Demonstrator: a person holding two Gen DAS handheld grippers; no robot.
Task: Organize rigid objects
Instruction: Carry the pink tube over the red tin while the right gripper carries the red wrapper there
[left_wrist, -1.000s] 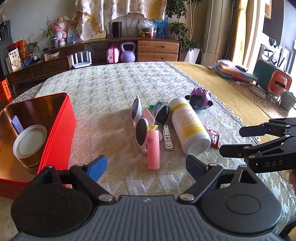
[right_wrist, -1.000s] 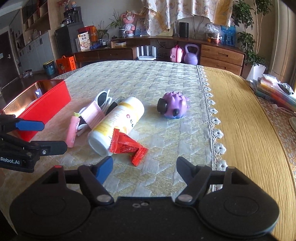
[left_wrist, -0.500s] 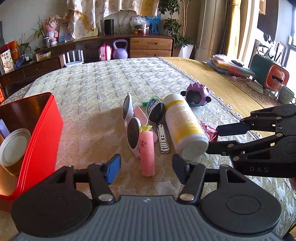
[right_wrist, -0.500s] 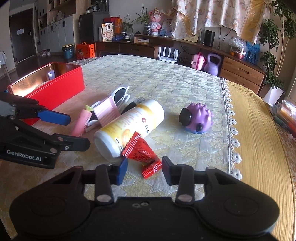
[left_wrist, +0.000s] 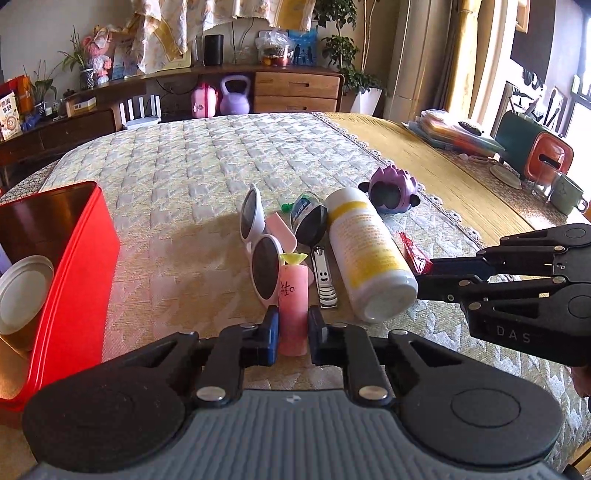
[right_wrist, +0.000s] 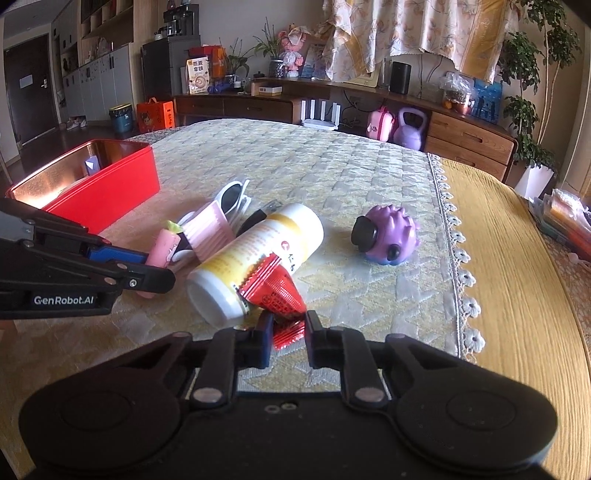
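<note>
Left gripper (left_wrist: 293, 334) | we are clamping the pink cylindrical tube (left_wrist: 293, 295) | right gripper (right_wrist: 289, 334) | we are apparently pinching the red foil packet (right_wrist: 275, 291)

I see the pink tube (left_wrist: 293, 306) lying flat on the quilted cloth, yellow tip pointing away. Beside it lie white sunglasses (left_wrist: 259, 243), nail clippers (left_wrist: 324, 278) and a toppled white-yellow bottle (left_wrist: 365, 251). A red sachet (right_wrist: 277, 291) touches the bottle's base.
</note>
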